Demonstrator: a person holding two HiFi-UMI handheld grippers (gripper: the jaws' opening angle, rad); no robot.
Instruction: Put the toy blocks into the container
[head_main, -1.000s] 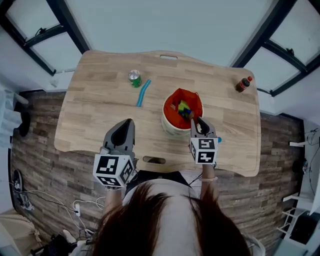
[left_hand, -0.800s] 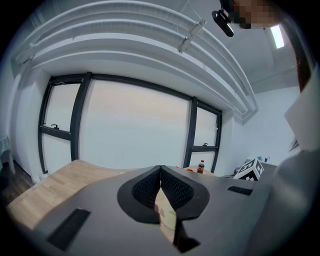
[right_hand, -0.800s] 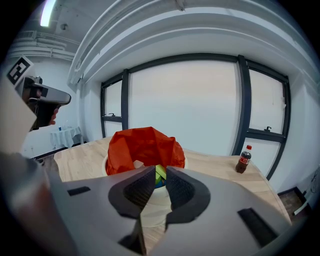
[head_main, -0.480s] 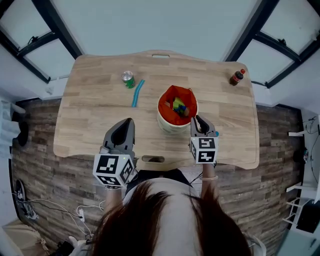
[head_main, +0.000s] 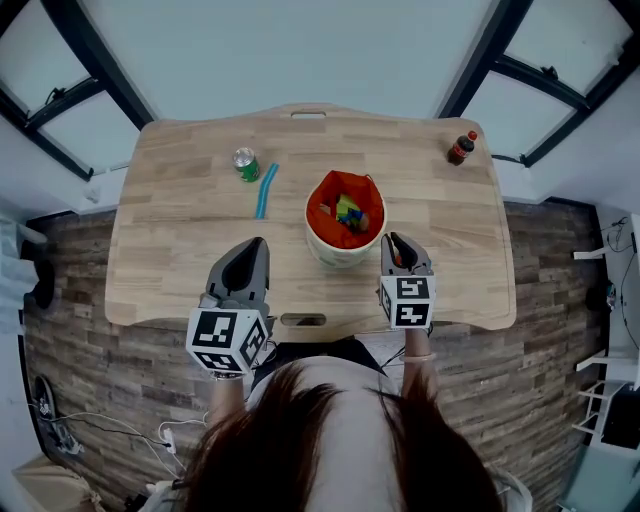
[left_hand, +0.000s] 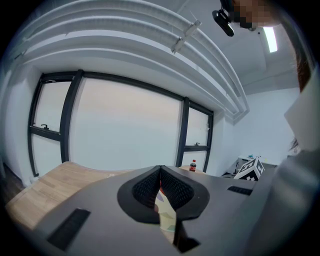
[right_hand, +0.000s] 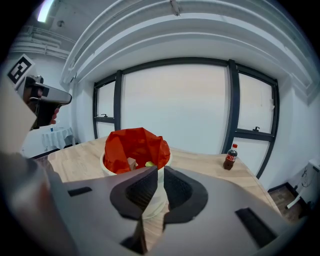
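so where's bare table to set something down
Widest bare patch: the right side of the table, between the red-lined container and the cola bottle. The near-left corner, this side of the green can and blue stick, is also bare. Tightest between stick and container.

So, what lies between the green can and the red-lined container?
A blue stick lies near the green can; from it to the container the table is bare. The head view shows this.
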